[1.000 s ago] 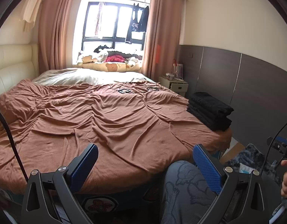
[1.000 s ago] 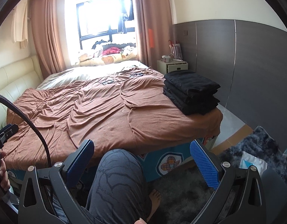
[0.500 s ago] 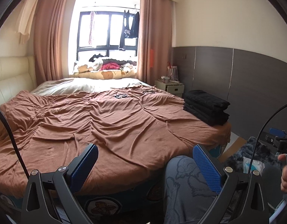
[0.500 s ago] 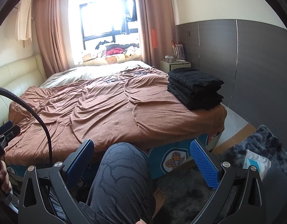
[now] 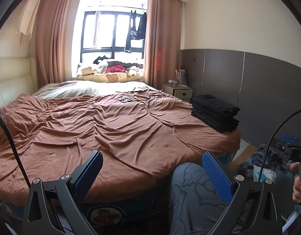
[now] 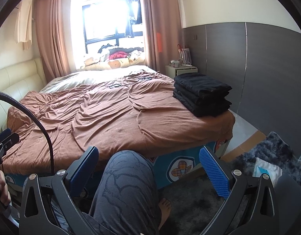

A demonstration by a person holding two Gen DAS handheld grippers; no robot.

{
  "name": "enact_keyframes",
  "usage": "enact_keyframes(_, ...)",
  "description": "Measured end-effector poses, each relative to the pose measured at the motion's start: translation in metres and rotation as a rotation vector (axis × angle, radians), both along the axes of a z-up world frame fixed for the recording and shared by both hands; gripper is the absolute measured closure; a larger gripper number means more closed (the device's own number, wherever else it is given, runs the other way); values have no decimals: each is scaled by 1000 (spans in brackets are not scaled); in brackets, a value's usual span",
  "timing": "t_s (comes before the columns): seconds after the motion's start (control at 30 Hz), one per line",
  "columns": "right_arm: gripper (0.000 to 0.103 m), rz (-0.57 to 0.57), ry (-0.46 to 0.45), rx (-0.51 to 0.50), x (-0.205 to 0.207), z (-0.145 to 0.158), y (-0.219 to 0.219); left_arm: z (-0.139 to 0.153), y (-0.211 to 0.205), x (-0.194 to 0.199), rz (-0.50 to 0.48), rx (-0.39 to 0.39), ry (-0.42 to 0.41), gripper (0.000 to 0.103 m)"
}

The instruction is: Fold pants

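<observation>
A stack of folded black pants [image 5: 215, 113] lies on the right edge of the bed, on the brown cover [image 5: 111, 129]. It also shows in the right wrist view [image 6: 202, 96]. My left gripper [image 5: 152, 168] is open and empty, held off the foot of the bed, far from the stack. My right gripper [image 6: 148, 162] is open and empty, above the person's knee [image 6: 129, 178] at the foot of the bed. Each gripper's handle shows at the edge of the other's view.
A dark wall panel [image 6: 268, 74] runs close along the bed's right side. A nightstand [image 5: 177, 92] stands by the curtain. A dark shaggy rug [image 6: 271, 152] with a white packet [image 6: 268, 168] lies on the floor. Cables [image 5: 129, 98] and pillows lie at the bed's far end.
Both cameras have tilted up and drawn back a little, so the bed and stack sit lower in view. Both grippers stay open and empty.
</observation>
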State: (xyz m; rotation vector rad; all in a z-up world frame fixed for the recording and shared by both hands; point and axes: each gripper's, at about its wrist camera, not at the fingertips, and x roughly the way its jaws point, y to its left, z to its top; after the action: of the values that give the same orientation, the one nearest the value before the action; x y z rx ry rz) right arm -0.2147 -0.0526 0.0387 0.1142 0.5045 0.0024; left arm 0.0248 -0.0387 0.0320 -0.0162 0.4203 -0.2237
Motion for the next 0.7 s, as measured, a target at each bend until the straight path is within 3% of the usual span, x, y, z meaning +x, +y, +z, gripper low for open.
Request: enact_keyframes(0.7, 0, 8, -2, -4, -1, 2, -2, 3, 3, -6, 2, -17, -6, 1)
